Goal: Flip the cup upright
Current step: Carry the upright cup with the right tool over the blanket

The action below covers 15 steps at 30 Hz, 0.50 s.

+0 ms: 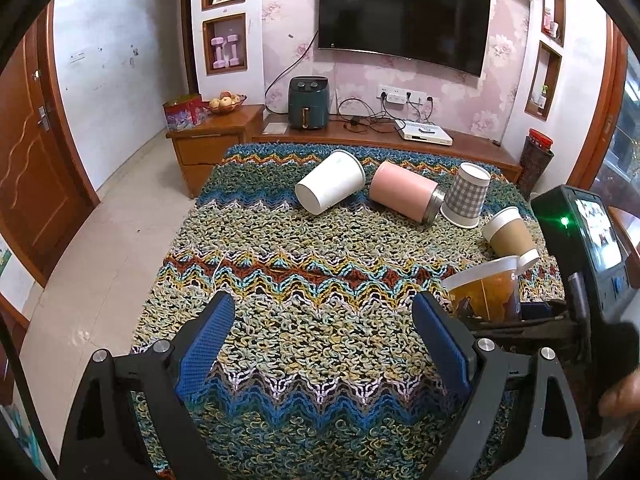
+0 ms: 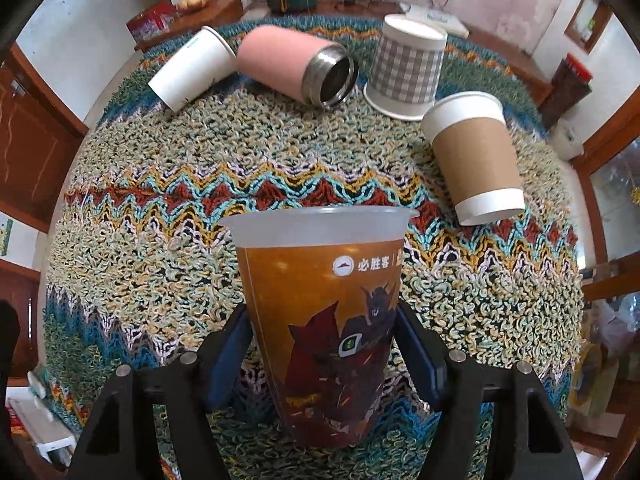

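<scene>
My right gripper (image 2: 324, 344) is shut on an orange printed plastic cup (image 2: 324, 320), held upright with its clear rim up, its base at the knitted cloth. The same cup shows in the left wrist view (image 1: 486, 294) at the right, with the right gripper's body beside it. My left gripper (image 1: 322, 320) is open and empty above the cloth. A white paper cup (image 1: 330, 188), a pink steel mug (image 1: 404, 196) and a brown-sleeved paper cup (image 1: 512, 236) lie on their sides. A grey checked cup (image 1: 466, 196) stands upside down.
The table is covered by a zigzag knitted cloth (image 1: 304, 272). Behind it stands a wooden TV bench (image 1: 360, 132) with a green air fryer (image 1: 308, 102), cables and a white box. A side cabinet with fruit is at the back left.
</scene>
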Motion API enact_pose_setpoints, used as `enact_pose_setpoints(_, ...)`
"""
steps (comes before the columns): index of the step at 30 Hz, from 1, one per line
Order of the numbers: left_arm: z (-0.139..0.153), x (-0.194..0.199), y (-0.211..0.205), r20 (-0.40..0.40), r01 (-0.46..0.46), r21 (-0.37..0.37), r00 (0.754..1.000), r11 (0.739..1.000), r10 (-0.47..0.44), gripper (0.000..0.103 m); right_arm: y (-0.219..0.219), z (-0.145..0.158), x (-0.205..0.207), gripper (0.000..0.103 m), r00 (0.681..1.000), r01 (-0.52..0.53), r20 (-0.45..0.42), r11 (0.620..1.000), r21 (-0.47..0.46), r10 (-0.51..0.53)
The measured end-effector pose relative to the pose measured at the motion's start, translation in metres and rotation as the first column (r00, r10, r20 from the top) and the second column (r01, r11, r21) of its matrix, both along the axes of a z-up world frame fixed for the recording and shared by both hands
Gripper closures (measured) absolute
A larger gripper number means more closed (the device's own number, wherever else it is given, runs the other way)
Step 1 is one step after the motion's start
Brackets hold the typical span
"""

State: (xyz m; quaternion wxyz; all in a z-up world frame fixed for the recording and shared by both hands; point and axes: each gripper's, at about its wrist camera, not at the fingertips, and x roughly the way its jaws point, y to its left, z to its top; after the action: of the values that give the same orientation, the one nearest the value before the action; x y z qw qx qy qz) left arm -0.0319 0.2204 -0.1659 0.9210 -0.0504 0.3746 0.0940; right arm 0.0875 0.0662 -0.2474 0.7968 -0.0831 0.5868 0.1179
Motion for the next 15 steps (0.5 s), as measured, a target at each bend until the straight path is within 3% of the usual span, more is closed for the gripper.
enact_pose_setpoints(6,0.0,-0.002,-0.004,-0.006,0.013,0.004,1.0,1.0,-0.013,0.011,-0.003,0.004,-0.018,0.031,0.996,0.0,0.095,1.0,0.013,-0.001)
enact_pose_setpoints(15,0.005,-0.003,-0.002,-0.018,0.013,-0.03,1.0,0.999,-0.014,0.011,-0.005,0.007,-0.025,0.031,0.994,0.032,0.098,0.996,0.082,-0.04)
